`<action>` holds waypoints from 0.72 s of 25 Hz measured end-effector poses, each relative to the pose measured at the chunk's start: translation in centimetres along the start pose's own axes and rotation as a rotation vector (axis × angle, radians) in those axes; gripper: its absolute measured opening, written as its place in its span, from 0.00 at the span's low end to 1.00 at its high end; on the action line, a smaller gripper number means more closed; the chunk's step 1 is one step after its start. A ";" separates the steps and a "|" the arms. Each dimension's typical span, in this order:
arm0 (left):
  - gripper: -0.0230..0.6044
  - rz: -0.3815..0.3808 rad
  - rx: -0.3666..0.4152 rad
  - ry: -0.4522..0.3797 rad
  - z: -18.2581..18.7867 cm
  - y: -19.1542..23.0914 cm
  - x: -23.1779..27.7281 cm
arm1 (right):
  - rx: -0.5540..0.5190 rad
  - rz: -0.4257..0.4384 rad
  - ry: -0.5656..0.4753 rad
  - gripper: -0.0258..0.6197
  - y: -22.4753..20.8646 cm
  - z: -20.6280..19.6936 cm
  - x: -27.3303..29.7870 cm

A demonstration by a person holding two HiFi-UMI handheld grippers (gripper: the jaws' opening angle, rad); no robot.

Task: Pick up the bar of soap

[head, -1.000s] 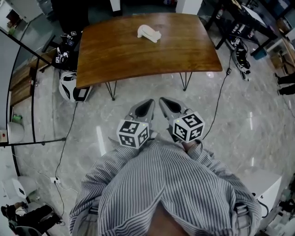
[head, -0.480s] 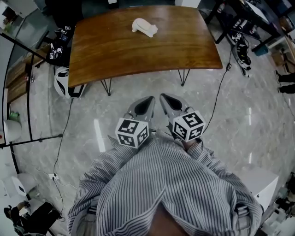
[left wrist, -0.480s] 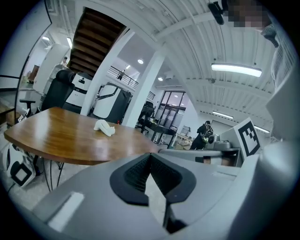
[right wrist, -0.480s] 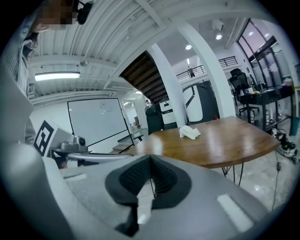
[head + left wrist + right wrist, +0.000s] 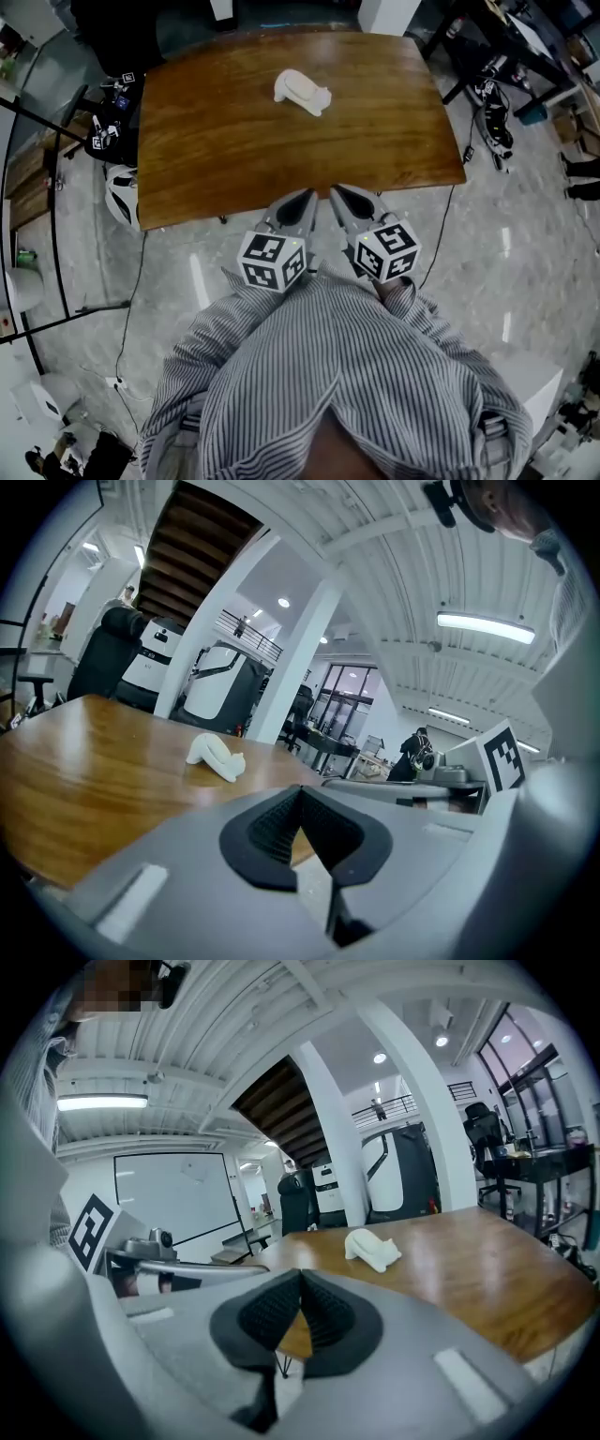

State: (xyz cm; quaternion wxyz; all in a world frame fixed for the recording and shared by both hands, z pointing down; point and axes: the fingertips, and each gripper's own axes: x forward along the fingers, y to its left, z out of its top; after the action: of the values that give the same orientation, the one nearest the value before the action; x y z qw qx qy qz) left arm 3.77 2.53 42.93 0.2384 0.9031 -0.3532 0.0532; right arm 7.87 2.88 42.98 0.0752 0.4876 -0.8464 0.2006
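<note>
Walked up to the table (image 5: 225,159). A second ago there was bare floor between my claws and its near edge, with the hairpin legs showing in the gap. Now the tips of both claws sat right over that near edge in the head view.

My left claw (image 5: 306,197) had its jaws pressed together with nothing between them. My right claw (image 5: 338,193) was the same, pads meeting and empty. Both were held side by side, close to my body and pointing at the table.

The bar of soap (image 5: 302,92) lay white and lumpy on the wood toward the far middle of the table, untouched and well apart from both claws.

So only the approach was done. I judged I'd have to reach farther over the table and open a claw before any grab.
</note>
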 end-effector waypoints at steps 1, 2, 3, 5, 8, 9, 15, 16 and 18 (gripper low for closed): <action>0.04 0.001 -0.005 0.002 1.1 1.3 1.0 | 0.004 0.001 0.006 0.04 -0.8 0.8 1.6; 0.04 0.000 -0.009 0.003 2.2 2.6 1.9 | 0.011 0.004 0.014 0.04 -1.4 1.6 3.1; 0.04 -0.002 -0.010 0.005 3.3 3.9 2.8 | 0.016 0.007 0.019 0.04 -2.0 2.4 4.7; 0.04 -0.008 -0.002 0.011 5.1 6.2 4.3 | 0.016 0.002 0.019 0.04 -3.1 4.0 7.6; 0.04 -0.008 -0.009 0.026 6.8 9.5 6.6 | 0.013 -0.006 0.021 0.04 -4.4 5.9 11.6; 0.04 -0.006 -0.019 0.035 7.2 10.3 7.2 | 0.010 -0.005 0.031 0.04 -4.6 6.2 12.6; 0.04 -0.016 -0.085 0.071 7.1 12.9 9.4 | -0.002 0.000 0.108 0.05 -5.8 6.0 15.6; 0.04 -0.016 -0.100 0.078 7.0 13.2 9.6 | -0.004 0.002 0.120 0.05 -5.9 6.0 15.9; 0.04 -0.021 -0.120 0.095 6.9 13.6 10.1 | -0.011 0.007 0.138 0.05 -6.1 6.1 16.6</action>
State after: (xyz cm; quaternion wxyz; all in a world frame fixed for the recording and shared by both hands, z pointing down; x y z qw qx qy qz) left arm 1.78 -15.52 44.90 0.3088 0.8875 -0.3344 0.0720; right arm 5.00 -15.50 44.42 0.1356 0.4694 -0.8419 0.2292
